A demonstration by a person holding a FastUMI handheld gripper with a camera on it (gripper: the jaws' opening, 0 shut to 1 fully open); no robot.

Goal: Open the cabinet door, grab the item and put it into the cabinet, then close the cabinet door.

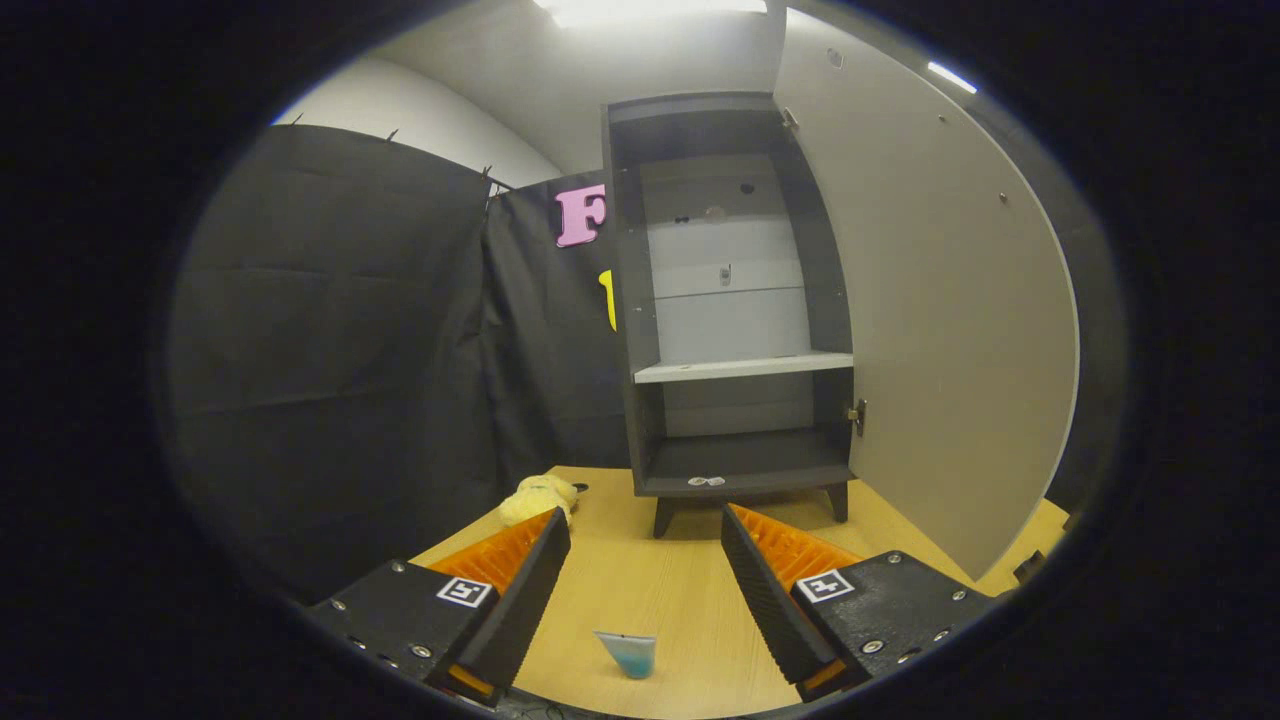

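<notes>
Looking forward along the gripper (645, 555): its two fingers are spread wide apart, nothing between the pads, nothing pinched. They hover over a light wooden worktop (650, 590).

Between the fingers, close in, a small blue-tinted clear cup (628, 653) sits on the worktop, tilted, touching neither finger.

Just beyond the left finger tip, a yellow plush toy (538, 498) lies on the worktop near the black cloth wall (330, 350). It is left of the cabinet and well apart from it, partly hidden by the finger.

Straight ahead beyond the fingers stands the dark cabinet (628, 330), upright on short legs at the far side of the worktop. Its cabinet door (930, 330) is swung fully open to the right, pale inner face showing, hinge visible at the lower right of the frame. Inside: a pale shelf (745, 367) across the middle and the bottom compartment below it. Pale back panel with a few small holes. Something small and pale lies at the front lip of the bottom compartment; cannot tell what it is.

Ceiling light (650, 8) glows above the cabinet, plain pale wall behind.
</notes>
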